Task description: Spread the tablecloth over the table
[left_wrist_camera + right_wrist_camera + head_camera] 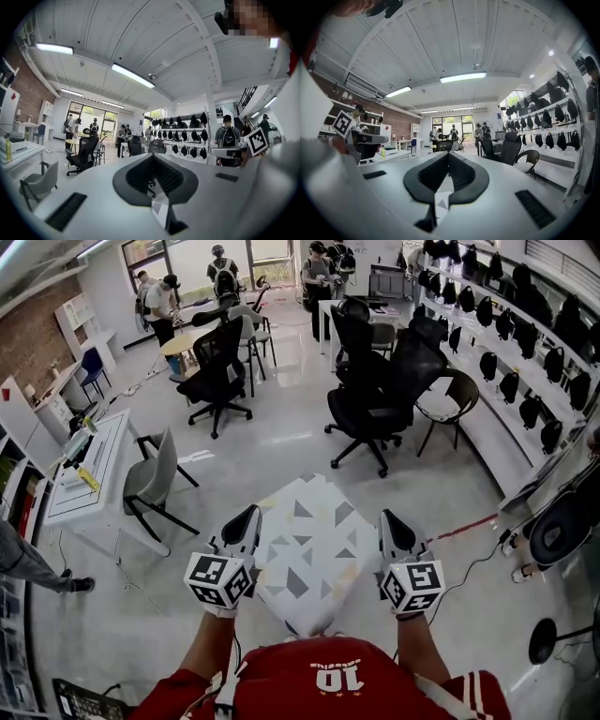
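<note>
1. The cloth (pixel 309 549) hangs in the air at chest height, stretched between both grippers, likely to keep it flat for laying.
2. Left gripper (pixel 247 519) and right gripper (pixel 394 523) each clamp a side edge.
3. A white table (pixel 103 479) stands well apart, left.

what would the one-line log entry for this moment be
stage: tablecloth not yet spread | left gripper: shut on tablecloth | right gripper: shut on tablecloth | tablecloth: held between both grippers above floor
</note>
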Demonstrator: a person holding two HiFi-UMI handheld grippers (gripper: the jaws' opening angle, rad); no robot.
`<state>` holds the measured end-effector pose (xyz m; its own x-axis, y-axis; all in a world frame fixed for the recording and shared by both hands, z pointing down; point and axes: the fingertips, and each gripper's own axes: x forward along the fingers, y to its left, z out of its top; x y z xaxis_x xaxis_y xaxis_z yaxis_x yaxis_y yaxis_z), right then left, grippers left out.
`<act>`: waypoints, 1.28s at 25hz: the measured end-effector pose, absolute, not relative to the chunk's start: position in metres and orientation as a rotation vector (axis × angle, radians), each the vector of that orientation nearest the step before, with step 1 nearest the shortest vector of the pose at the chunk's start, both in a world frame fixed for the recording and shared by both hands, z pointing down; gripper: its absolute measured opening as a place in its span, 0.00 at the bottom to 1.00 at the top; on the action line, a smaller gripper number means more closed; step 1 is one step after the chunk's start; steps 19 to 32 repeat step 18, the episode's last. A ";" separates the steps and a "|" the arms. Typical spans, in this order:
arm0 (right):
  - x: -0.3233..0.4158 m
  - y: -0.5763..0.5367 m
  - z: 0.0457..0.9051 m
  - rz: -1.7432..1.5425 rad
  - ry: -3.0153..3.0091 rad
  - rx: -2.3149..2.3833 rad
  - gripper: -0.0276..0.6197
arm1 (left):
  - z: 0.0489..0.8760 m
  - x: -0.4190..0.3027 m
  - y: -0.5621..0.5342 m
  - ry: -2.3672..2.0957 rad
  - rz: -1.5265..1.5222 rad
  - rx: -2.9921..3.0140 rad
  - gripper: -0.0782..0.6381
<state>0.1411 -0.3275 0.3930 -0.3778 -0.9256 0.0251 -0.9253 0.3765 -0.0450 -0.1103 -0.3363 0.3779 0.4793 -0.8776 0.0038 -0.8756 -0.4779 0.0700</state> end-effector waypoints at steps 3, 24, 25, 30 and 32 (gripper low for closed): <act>0.142 -0.326 0.391 -0.076 2.598 -1.754 0.07 | 0.378 -0.109 -0.335 -1.570 -0.045 2.652 0.12; 0.144 -0.325 0.393 -0.072 2.606 -1.765 0.06 | 0.383 -0.105 -0.339 -1.587 -0.012 2.658 0.12; 0.144 -0.325 0.393 -0.072 2.606 -1.765 0.06 | 0.383 -0.105 -0.339 -1.587 -0.012 2.658 0.12; 0.144 -0.325 0.393 -0.072 2.606 -1.765 0.06 | 0.383 -0.105 -0.339 -1.587 -0.012 2.658 0.12; 0.144 -0.325 0.393 -0.072 2.606 -1.765 0.06 | 0.383 -0.105 -0.339 -1.587 -0.012 2.658 0.12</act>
